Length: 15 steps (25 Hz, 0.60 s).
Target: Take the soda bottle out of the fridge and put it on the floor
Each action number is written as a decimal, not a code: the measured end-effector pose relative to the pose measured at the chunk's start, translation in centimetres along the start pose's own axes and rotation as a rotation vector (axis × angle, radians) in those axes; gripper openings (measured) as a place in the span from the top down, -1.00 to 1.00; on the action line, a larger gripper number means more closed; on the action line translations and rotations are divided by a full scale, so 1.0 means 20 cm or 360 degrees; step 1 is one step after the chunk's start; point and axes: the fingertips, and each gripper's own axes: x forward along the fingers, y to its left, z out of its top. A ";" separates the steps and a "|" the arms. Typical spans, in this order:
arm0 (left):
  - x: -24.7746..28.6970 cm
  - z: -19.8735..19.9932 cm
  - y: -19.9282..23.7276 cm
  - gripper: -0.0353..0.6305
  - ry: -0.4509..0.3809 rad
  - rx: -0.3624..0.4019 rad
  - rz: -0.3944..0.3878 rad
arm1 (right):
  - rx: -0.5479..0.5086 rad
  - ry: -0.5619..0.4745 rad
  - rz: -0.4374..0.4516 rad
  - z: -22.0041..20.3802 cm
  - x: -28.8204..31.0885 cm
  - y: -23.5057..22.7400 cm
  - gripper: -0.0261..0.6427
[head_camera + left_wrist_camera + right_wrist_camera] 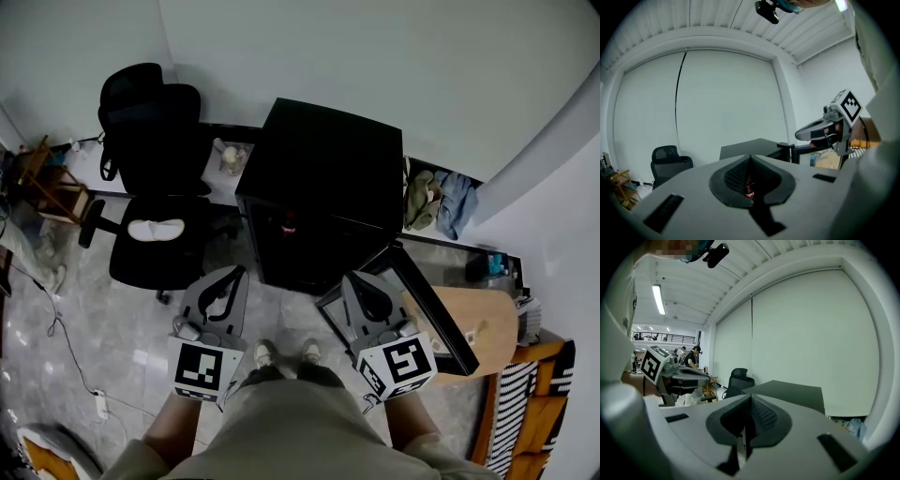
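Two grippers hover side by side in front of the person, both pointing at the fridge. The left gripper has its jaws pressed together with nothing between them. The right gripper is likewise closed and empty. The bottle, red-labelled, stands inside the dark fridge, well apart from both grippers. The door hangs open to the right, just beside the right gripper. A black chair stands left of the fridge.

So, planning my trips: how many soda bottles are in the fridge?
1: a soda bottle stands just inside the open fridge, in its dark interior. More may be hidden in the shadows.
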 end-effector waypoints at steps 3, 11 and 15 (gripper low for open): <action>0.04 0.00 -0.01 0.88 0.0001 0.0009 0.0005 | 0.0001 -0.0006 -0.0001 0.00 0.02 -0.03 0.93; 0.17 -0.06 -0.03 0.87 0.0059 0.0018 -0.0015 | 0.0014 -0.0004 0.0007 -0.03 0.09 -0.09 0.93; 0.29 -0.13 -0.05 0.72 0.0091 0.0016 -0.0056 | 0.0012 0.0011 0.0024 -0.08 0.17 -0.11 0.93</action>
